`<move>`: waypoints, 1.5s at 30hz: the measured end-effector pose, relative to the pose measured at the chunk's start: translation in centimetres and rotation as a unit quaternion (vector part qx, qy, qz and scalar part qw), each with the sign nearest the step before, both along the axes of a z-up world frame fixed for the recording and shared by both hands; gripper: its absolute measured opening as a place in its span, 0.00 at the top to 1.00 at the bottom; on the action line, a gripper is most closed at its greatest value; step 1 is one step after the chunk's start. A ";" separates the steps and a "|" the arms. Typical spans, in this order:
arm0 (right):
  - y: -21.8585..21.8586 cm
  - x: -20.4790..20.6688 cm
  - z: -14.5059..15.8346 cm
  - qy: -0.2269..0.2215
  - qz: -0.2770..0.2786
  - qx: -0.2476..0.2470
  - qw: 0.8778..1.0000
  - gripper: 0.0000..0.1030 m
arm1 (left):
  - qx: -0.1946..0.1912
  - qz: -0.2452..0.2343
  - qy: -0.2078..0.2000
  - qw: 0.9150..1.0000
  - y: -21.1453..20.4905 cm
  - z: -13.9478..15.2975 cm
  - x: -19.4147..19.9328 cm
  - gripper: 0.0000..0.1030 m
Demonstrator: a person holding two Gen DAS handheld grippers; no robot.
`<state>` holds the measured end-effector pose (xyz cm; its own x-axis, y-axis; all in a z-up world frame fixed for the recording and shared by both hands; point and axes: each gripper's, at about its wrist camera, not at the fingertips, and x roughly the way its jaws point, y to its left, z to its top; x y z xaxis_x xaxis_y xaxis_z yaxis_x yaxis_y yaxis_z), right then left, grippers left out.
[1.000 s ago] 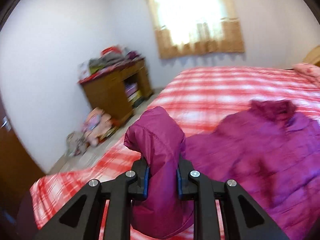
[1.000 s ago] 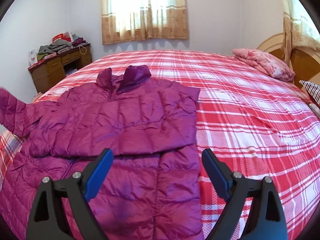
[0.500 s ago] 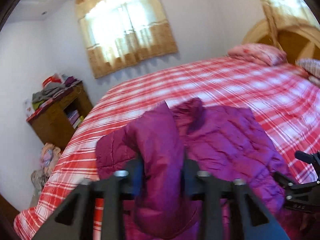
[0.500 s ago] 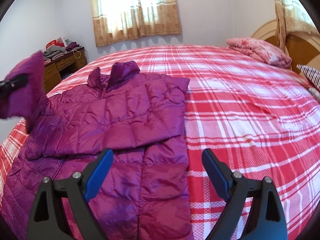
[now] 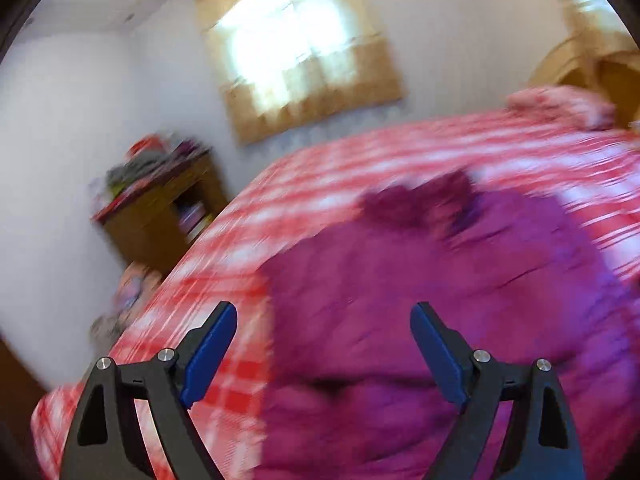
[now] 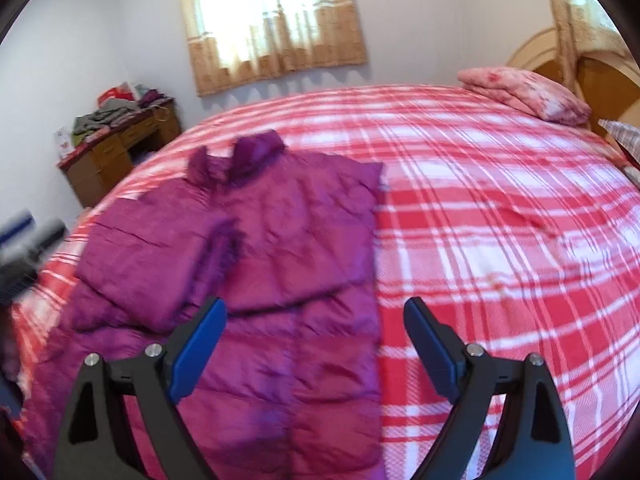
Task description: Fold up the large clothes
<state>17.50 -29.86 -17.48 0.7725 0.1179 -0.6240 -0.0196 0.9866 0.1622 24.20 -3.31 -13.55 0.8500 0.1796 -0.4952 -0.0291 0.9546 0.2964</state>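
Jacket (image 6: 288,264): magenta, quilted, it lies flat on the red-and-white plaid bed (image 6: 500,208), spread just ahead of and below your right gripper (image 6: 316,344). Its collar points away from you, toward the curtained window (image 6: 272,24). Both sleeves are folded in across the chest, and the one on the side of your left gripper (image 5: 324,344) lies crosswise with its cuff near the middle of the garment. The hem end runs under your right gripper, whose blue pads (image 6: 196,352) stand wide apart and released, nothing between them.

Your left gripper's jaws are opening; between them you see only the jacket lying below, not pinched by either pad, so that gripper holds nothing. Its view is badly blurred, so I cannot tell whether it touches the fabric.

Beyond the far corner of the bed, off to your left, a wooden desk (image 6: 116,152) carries a heap of clothes. A pink pillow (image 6: 524,92) rests by the headboard (image 6: 592,76), far right of your right gripper.
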 end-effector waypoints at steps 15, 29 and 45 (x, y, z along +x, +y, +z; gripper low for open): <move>7.5 7.4 -2.4 0.114 0.110 0.061 0.985 0.84 | -0.073 0.121 0.095 0.985 9.5 -7.4 2.3 0.14; 2.5 6.2 -0.5 0.080 0.011 0.020 0.997 0.63 | -0.118 0.079 0.107 0.984 10.0 -1.9 3.2 0.14; 9.5 11.9 -3.3 0.062 0.023 0.019 0.998 0.66 | -0.111 0.063 0.119 0.985 0.8 -6.8 13.0 0.14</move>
